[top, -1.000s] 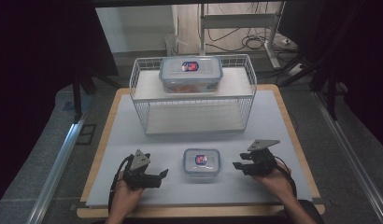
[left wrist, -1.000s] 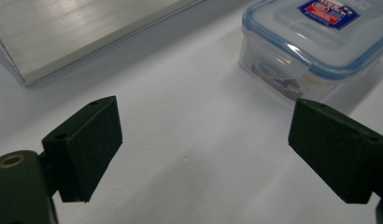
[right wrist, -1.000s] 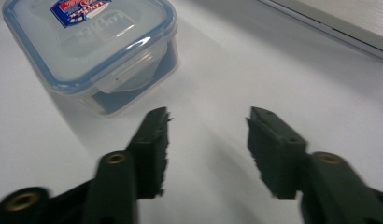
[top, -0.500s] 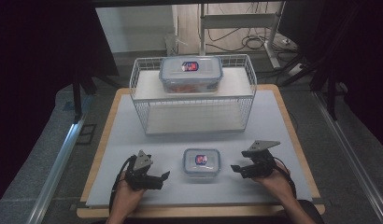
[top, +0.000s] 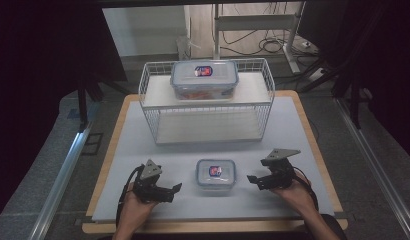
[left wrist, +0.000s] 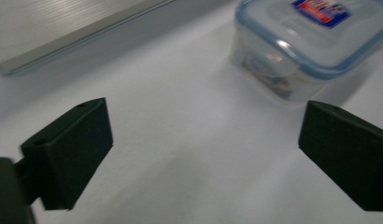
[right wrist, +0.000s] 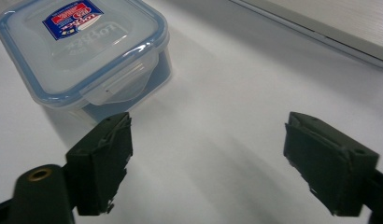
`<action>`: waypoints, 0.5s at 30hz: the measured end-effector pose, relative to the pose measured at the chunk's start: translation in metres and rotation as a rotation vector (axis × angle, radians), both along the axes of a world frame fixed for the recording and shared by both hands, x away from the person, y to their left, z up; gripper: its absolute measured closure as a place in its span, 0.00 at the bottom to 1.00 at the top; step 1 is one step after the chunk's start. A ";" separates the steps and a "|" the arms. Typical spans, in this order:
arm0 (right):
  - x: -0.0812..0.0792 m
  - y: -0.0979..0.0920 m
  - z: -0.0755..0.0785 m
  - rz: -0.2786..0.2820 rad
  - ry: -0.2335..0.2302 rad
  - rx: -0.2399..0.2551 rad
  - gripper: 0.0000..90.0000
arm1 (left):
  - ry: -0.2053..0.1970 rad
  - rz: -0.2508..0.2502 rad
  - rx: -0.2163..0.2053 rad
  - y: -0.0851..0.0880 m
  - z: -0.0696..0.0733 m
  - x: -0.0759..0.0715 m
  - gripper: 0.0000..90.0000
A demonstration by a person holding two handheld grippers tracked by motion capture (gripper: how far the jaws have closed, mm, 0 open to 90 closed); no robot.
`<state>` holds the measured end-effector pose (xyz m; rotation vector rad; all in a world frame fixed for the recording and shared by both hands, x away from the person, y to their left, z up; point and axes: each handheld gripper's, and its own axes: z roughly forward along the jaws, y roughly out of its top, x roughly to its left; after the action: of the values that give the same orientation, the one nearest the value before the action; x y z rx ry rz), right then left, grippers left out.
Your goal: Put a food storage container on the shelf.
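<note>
Small container (top: 216, 174): clear plastic box with a blue-rimmed snap lid and a red-and-blue label, resting on the white mat near the front edge, between the two grippers and touching neither.
Small container, left gripper view (left wrist: 311, 44): upper right, ahead of the jaws and outside the gap, one lid flap facing the camera.
Small container, right gripper view (right wrist: 84, 53): upper left, just beyond the left-hand jaw, lid flap turned toward the jaws, not between them.
Left gripper (top: 168, 191): held in the left hand (top: 135, 209) at the front left of the mat, jaws pointing right toward the small container, near it but apart.
Left gripper jaws: spread wide over bare mat in its own view (left wrist: 203, 158), nothing between them.
Right gripper (top: 254, 179): held in the right hand (top: 298, 192) at the front right, jaws pointing left toward the small container, near it but apart.
Right gripper jaws: spread wide in its own view (right wrist: 208, 163), bare mat in the gap.
Large container (top: 204, 79): same kind of lidded box, bigger, sitting on the top shelf of the rack, toward the middle.
Wire rack (top: 265, 95): white, two-level, standing at the back of the mat, well apart from both grippers.
Mat (top: 138, 155): white sheet covering a wooden-edged table (top: 115, 125).
</note>
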<state>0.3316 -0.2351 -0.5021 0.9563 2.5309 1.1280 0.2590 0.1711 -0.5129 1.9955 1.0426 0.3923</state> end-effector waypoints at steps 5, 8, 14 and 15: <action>0.000 0.002 0.001 -0.003 0.007 -0.001 0.11 | 0.020 -0.023 -0.005 -0.004 0.002 0.002 0.03; 0.000 0.002 0.002 -0.007 0.023 0.017 0.08 | 0.022 -0.050 -0.021 -0.008 0.003 0.002 0.03; -0.002 0.007 0.003 0.025 0.025 0.004 0.04 | 0.030 -0.081 -0.037 -0.016 0.005 0.007 0.04; -0.003 0.009 0.004 0.027 0.022 -0.004 0.04 | 0.033 -0.086 -0.035 -0.017 0.006 0.008 0.05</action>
<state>0.3288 -0.2265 -0.4981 0.9421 2.5702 1.1249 0.2670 0.1538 -0.5074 2.0136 0.9739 0.2943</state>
